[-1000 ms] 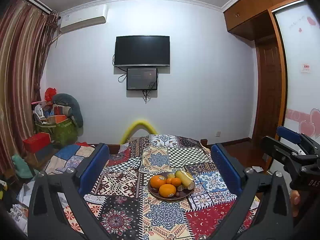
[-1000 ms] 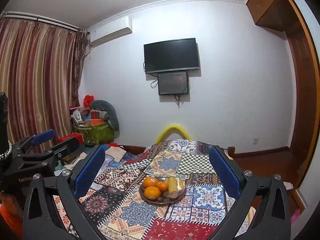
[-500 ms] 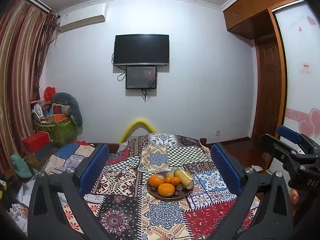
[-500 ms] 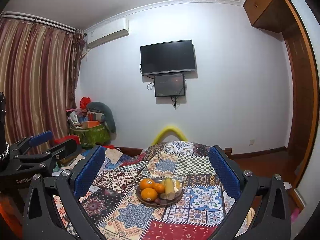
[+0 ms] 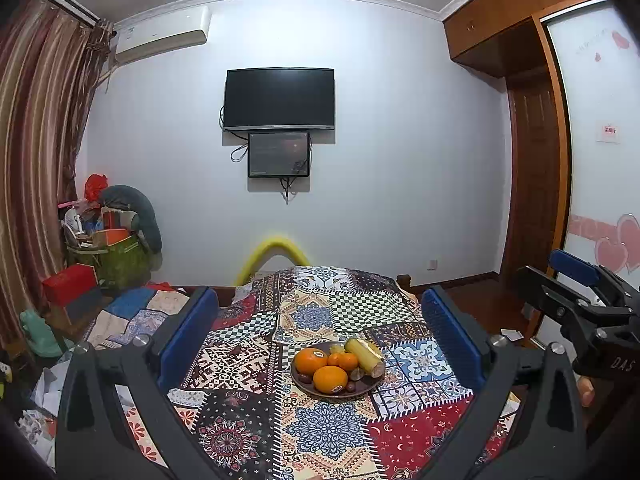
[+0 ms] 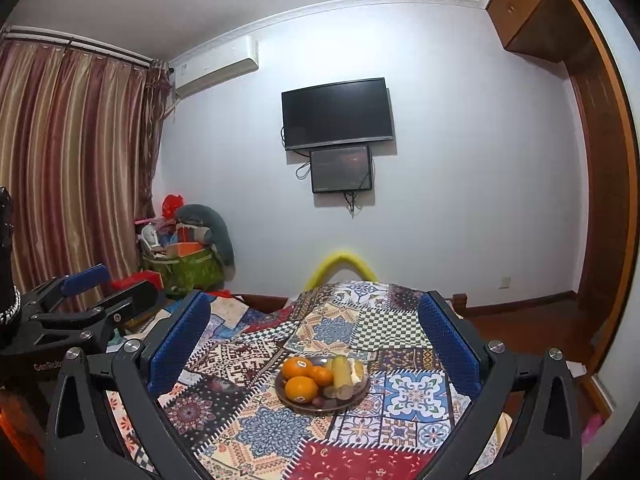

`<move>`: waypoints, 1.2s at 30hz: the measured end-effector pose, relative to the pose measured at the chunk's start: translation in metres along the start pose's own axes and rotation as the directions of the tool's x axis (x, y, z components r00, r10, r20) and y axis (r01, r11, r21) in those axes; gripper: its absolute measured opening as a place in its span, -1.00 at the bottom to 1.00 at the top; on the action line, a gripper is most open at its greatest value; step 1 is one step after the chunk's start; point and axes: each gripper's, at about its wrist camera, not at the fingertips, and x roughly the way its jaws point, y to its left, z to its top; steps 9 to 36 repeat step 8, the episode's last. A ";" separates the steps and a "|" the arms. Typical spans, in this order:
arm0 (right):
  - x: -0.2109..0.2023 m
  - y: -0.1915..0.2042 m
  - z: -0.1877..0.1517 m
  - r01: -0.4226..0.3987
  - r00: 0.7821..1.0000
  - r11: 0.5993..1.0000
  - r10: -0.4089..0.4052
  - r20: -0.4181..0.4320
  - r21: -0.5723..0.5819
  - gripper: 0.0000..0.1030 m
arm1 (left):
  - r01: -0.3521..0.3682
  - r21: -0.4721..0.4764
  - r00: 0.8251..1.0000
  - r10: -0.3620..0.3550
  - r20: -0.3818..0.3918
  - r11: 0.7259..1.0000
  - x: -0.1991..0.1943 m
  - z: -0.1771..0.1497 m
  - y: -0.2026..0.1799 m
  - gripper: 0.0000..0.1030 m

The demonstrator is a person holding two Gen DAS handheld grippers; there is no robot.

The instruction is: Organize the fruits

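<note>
A brown plate of fruit sits on a patchwork tablecloth. It holds two large oranges, smaller tangerines, a yellow corn-like piece and small dark fruits. The plate also shows in the right wrist view. My left gripper is open and empty, held above and short of the plate. My right gripper is open and empty, likewise short of the plate. Each gripper shows at the edge of the other's view: the right one, the left one.
The table's far edge meets a yellow chair back. A pile of bags and boxes stands at the left by the curtain. A TV hangs on the far wall. A wooden wardrobe is at the right.
Both grippers have tilted and drifted slightly, so the plate sits a little higher and the view shifts. Both stay open and empty.
</note>
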 end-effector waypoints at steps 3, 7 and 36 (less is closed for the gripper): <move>0.002 0.000 0.001 -0.001 1.000 1.000 0.001 -0.003 0.000 1.00 | 0.000 -0.001 1.000 0.000 0.000 1.000 0.000 -0.001 -0.001 1.00; 0.004 0.000 0.000 -0.013 1.000 1.000 0.013 -0.011 0.005 1.00 | 0.007 -0.005 1.000 -0.007 -0.008 1.000 0.001 -0.001 -0.001 1.00; 0.004 0.000 -0.001 -0.015 1.000 1.000 0.015 -0.013 0.006 1.00 | 0.006 -0.007 1.000 -0.006 -0.012 1.000 0.002 -0.002 0.000 1.00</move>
